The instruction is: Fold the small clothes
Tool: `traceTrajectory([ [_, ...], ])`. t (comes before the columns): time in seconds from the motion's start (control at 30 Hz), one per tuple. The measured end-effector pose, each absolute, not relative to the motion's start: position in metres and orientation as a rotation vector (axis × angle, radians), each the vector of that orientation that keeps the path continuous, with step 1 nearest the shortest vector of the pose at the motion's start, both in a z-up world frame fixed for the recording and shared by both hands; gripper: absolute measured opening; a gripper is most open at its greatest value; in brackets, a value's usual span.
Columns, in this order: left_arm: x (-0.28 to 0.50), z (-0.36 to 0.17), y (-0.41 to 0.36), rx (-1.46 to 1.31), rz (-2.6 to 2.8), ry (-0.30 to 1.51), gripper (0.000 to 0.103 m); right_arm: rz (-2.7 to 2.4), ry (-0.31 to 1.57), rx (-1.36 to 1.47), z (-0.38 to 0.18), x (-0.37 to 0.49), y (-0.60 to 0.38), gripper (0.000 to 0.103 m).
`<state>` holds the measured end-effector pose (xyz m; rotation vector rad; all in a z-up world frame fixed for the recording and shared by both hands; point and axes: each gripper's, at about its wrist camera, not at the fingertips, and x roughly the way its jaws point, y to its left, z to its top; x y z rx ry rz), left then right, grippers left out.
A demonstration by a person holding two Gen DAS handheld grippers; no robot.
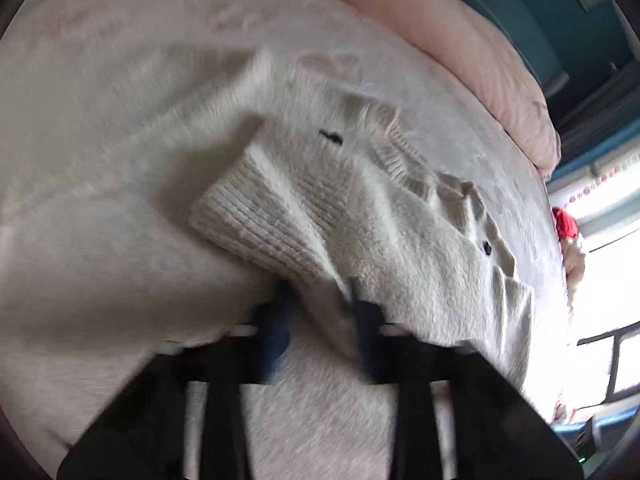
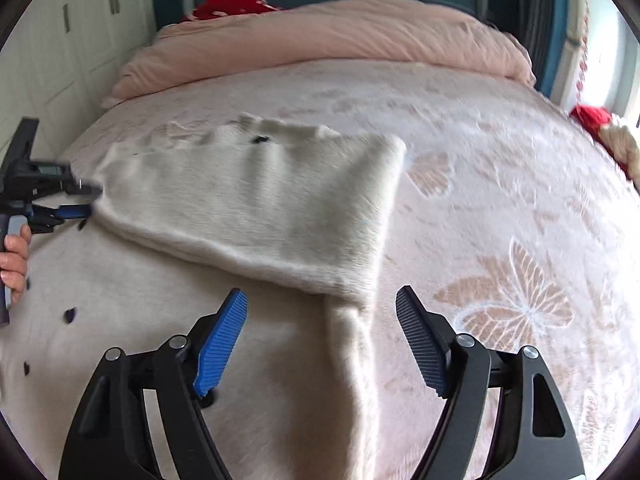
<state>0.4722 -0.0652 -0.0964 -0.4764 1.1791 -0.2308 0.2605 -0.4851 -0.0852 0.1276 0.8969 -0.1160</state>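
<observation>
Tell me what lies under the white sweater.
The sweater lies on a pink bedspread with butterfly patterns, which shows all around it. Its sleeve trails toward the camera. Whatever is directly beneath the sweater is covered and cannot be seen.

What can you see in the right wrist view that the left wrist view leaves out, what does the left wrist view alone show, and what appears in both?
Only the right wrist view shows the open right gripper, a hand holding the left gripper's handle, the white wardrobe doors and the butterfly pattern on the blanket.

Only the left wrist view shows the sweater's ribbed cuff and a dark button.

Both show the cream sweater, the left gripper shut on its edge, the pink duvet and the bed blanket.
</observation>
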Motion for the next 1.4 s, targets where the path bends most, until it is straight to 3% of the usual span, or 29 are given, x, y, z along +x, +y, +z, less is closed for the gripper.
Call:
traceTrajectory([
  [0.03,0.472,-0.093,-0.067,-0.492,-0.227,1.147,0.012,-0.113,0.901,0.148,-0.089,0.263,-0.486,0.073],
  [0.07,0.472,-0.085,-0.070,-0.479,-0.236,1.111,0.010,-0.094,0.906,0.183,-0.089,0.271,-0.488,0.058],
  [0.1,0.471,-0.078,-0.072,-0.452,-0.239,1.082,0.010,-0.076,0.912,0.208,-0.089,0.276,-0.489,0.033],
  [0.13,0.468,-0.059,-0.075,-0.422,-0.261,1.014,0.010,-0.072,0.904,0.220,-0.085,0.279,-0.491,0.027],
  [0.27,0.454,-0.018,-0.062,-0.405,-0.313,0.898,0.010,-0.033,0.760,0.257,-0.052,0.269,-0.488,0.022],
  [0.33,0.446,-0.024,-0.052,-0.368,-0.283,0.903,0.010,-0.037,0.798,0.272,-0.065,0.272,-0.493,0.022],
  [0.4,0.446,-0.052,-0.046,-0.337,-0.247,0.980,0.011,-0.058,0.930,0.271,-0.098,0.282,-0.498,0.024],
  [0.47,0.447,-0.099,-0.047,-0.320,-0.225,1.109,0.012,-0.071,0.918,0.311,-0.100,0.278,-0.504,0.027],
  [0.53,0.433,-0.097,-0.043,-0.332,-0.255,1.005,0.016,-0.076,0.862,0.332,-0.076,0.270,-0.504,0.030],
  [0.63,0.424,-0.087,-0.031,-0.409,-0.286,0.990,0.022,-0.031,0.748,0.365,-0.041,0.255,-0.495,0.031],
  [0.7,0.417,-0.080,-0.008,-0.503,-0.280,0.962,0.029,-0.009,0.818,0.284,-0.054,0.273,-0.479,0.032],
  [0.77,0.412,-0.075,0.030,-0.603,-0.217,0.951,0.047,-0.031,0.983,0.179,-0.093,0.299,-0.462,0.033],
  [0.83,0.413,-0.071,0.077,-0.674,-0.126,0.939,0.052,-0.064,0.984,0.135,-0.105,0.301,-0.456,0.034],
  [0.93,0.416,-0.059,0.162,-0.673,0.062,0.891,0.056,-0.057,0.910,0.160,-0.080,0.288,-0.442,0.039],
  [1.0,0.419,-0.051,0.215,-0.645,0.207,0.846,0.065,-0.025,0.873,0.195,-0.072,0.274,-0.431,0.056],
  [1.03,0.423,-0.049,0.248,-0.630,0.296,0.822,0.071,-0.012,0.869,0.199,-0.072,0.266,-0.422,0.057],
  [1.13,0.437,-0.054,0.313,-0.619,0.472,0.824,0.072,0.040,0.892,0.236,-0.089,0.241,-0.394,0.057],
  [1.2,0.448,-0.068,0.338,-0.653,0.525,0.862,0.073,0.063,0.897,0.250,-0.095,0.229,-0.373,0.060],
  [1.3,0.456,-0.084,0.360,-0.702,0.537,0.883,0.085,0.038,0.877,0.137,-0.098,0.222,-0.344,0.071],
  [1.33,0.460,-0.081,0.357,-0.670,0.543,0.851,0.085,0.045,0.883,0.107,-0.100,0.227,-0.340,0.078],
  [1.4,0.468,-0.083,0.352,-0.632,0.489,0.849,0.053,0.043,0.896,0.089,-0.106,0.219,-0.327,0.080],
])
